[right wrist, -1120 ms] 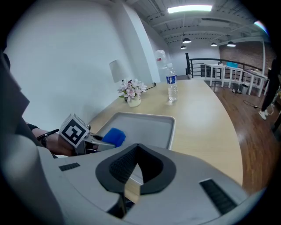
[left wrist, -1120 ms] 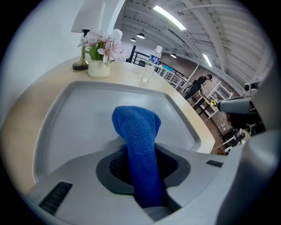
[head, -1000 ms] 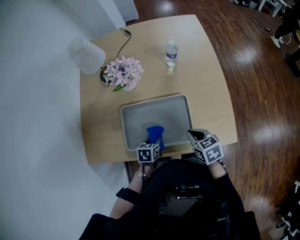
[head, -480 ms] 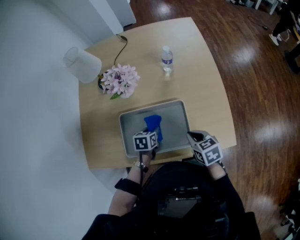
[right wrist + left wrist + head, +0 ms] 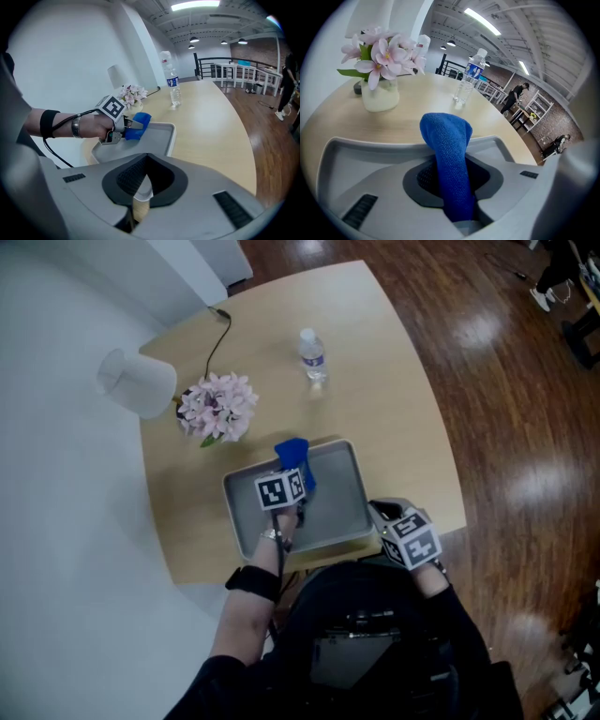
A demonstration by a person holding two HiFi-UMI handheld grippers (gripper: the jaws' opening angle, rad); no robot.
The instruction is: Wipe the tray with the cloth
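Left gripper (image 5: 290, 479), cloth (image 5: 449, 150) lengthwise along jaws

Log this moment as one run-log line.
task: wipe tray | left tool: gripping cloth at tray's far edge | right tool: gripping tray's near corner

Tray (image 5: 337, 493) on table (image 5: 394, 418), at near edge, roughly centred. Cloth (image 5: 292, 454) at tray's far rim, left of middle, pinched in left gripper (image 5: 291, 474) above the tray. Right gripper (image 5: 382, 514) at tray's near right corner, rim between its jaws. Flower vase (image 5: 216, 407) behind tray to the left, lamp (image 5: 137, 382) left of vase at table edge. Bottle (image 5: 313, 354) behind tray, right of vase, well apart. Cable (image 5: 214, 343) runs from vase to far corner.
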